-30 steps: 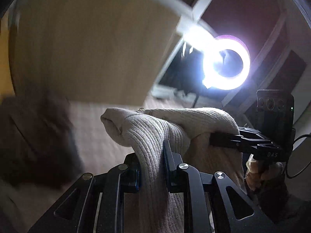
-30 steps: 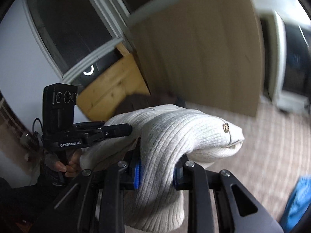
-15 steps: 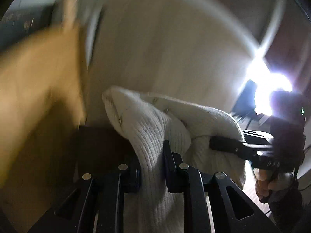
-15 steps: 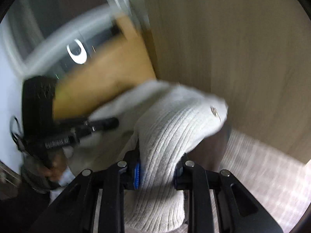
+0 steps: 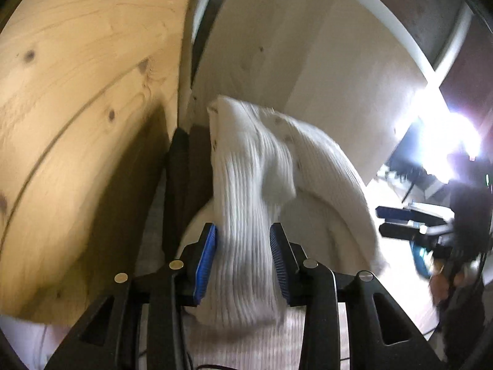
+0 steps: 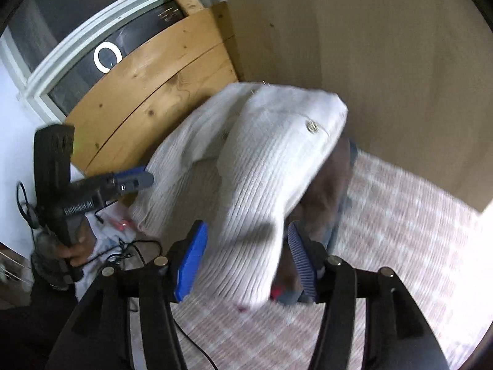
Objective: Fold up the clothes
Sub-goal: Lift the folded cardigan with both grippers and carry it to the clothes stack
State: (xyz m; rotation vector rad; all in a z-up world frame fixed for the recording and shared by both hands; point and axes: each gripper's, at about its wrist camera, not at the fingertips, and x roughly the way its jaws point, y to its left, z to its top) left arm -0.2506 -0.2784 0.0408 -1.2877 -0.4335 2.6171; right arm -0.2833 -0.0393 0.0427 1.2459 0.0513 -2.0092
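Spreading both sets of jaws, my left gripper [image 5: 243, 254] and right gripper [image 6: 246, 257] letting cream knit sweater [image 6: 262, 166] drop onto dark garment pile [image 6: 320, 191] at bed's [image 6: 400, 231] headboard [image 6: 148, 89] corner; cloth lies slack between pads, unpinched.

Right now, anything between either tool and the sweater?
Nothing visible. The white sweater sits directly between the open jaws of the left tool and the right tool. A dark garment lies under it on the checked cover.
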